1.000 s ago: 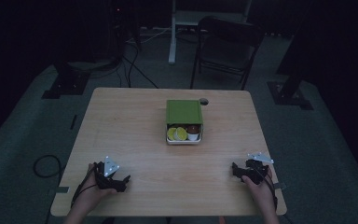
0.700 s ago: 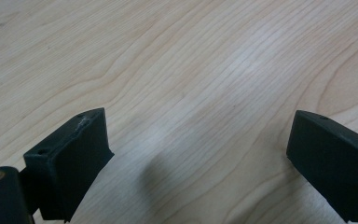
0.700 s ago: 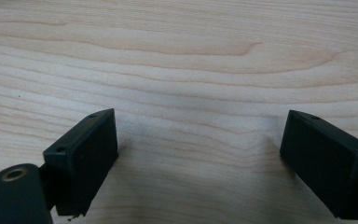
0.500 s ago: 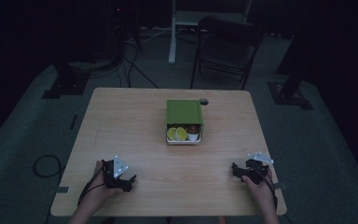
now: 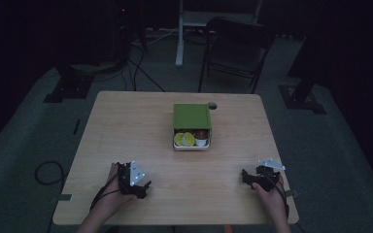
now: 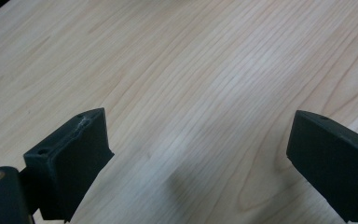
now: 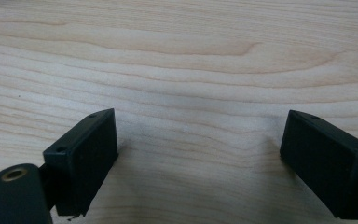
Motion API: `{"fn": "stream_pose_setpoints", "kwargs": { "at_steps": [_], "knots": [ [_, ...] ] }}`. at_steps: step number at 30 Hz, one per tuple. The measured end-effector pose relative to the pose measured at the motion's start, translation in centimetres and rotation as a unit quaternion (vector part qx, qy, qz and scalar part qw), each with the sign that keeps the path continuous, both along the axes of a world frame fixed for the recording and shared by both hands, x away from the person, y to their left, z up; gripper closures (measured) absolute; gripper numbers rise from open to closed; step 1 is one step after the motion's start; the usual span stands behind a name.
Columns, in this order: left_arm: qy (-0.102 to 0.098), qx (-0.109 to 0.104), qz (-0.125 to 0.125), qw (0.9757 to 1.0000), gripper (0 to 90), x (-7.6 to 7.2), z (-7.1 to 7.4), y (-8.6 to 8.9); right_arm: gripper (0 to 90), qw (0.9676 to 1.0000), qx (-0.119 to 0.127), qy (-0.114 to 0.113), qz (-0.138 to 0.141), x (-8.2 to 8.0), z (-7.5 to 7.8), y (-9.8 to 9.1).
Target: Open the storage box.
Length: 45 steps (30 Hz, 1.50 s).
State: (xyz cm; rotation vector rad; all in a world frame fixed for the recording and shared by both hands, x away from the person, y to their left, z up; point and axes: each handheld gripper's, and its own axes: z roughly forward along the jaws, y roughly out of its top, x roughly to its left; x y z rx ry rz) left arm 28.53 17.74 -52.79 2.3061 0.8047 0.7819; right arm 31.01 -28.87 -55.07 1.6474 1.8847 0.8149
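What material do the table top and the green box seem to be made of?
Table top: pale wood or wood-look laminate, matt, with clear grain lines in both gripper views. Green box: probably painted metal or plastic; lid smooth, rim pale and slightly shiny; too dim to be sure.

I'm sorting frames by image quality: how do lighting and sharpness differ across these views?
High view: dim, the floor and room almost black, only the table and green-lidded box lit. Left gripper view: bright, wood grain crisp, left gripper jaws softer, faint shadow between them. Right gripper view: evenly lit, right gripper casting soft shadows.
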Motion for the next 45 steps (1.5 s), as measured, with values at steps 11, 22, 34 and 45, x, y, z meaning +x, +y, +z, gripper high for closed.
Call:
{"fn": "stream_pose_setpoints", "kwargs": {
  "at_steps": [11, 22, 34, 45],
  "knots": [
    [-0.016, 0.007, -0.035, 0.9992, 6.3, 0.2, 0.1, -2.2, 10.6, 1.0, 0.0, 0.0, 0.0, 0.0, 0.0, 0.0],
    [-0.05, 0.014, -0.082, 0.9953, 6.3, 0.2, 0.4, -4.9, 10.6, 1.0, 0.0, 0.0, 0.0, 0.0, 0.0, 0.0],
    [-0.072, 0.05, -0.119, 0.989, 6.3, 0.5, -1.0, -7.5, 10.6, 1.0, 0.0, 0.0, 0.0, 0.0, 0.0, 0.0],
    [-0.108, 0.059, -0.149, 0.9811, 6.4, 0.9, -1.0, -10.0, 10.6, 1.0, 0.0, 0.0, 0.0, 0.0, 0.0, 0.0]
  ]
}}
